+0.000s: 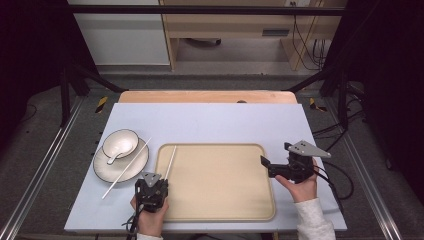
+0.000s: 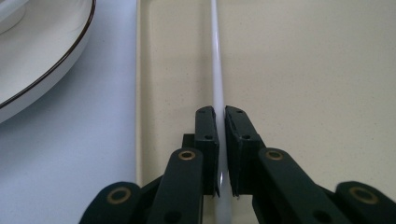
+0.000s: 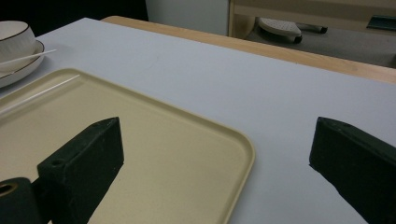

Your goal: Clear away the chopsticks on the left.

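Chopstick [image 2: 215, 60] clamped in the left gripper [image 2: 221, 140]: the two black jaws are closed almost together on the thin white stick, which runs straight out between them and away across the tan tray [image 2: 303, 84]. In the high view this chopstick [image 1: 171, 161] lies along the left part of the tray [image 1: 220, 210], just inside its left rim, with its near end in the left gripper [image 1: 151, 187] at the tray's near left corner. A hand holds that gripper from below.

The second chopstick [image 1: 125, 169] lies slanted across the plate [image 1: 102, 167] at the left of the table [image 1: 210, 122], its near end reaching down onto the table top. A white bowl [image 1: 120, 142] stands on the plate with a spoon [image 1: 114, 157] leaning out of it.

The right gripper [image 1: 263, 161] hangs at the tray's right edge, pointing left over it. Its jaws stand wide apart with nothing between them, the tray rim [image 3: 247, 154] and the bare table showing in the gap.
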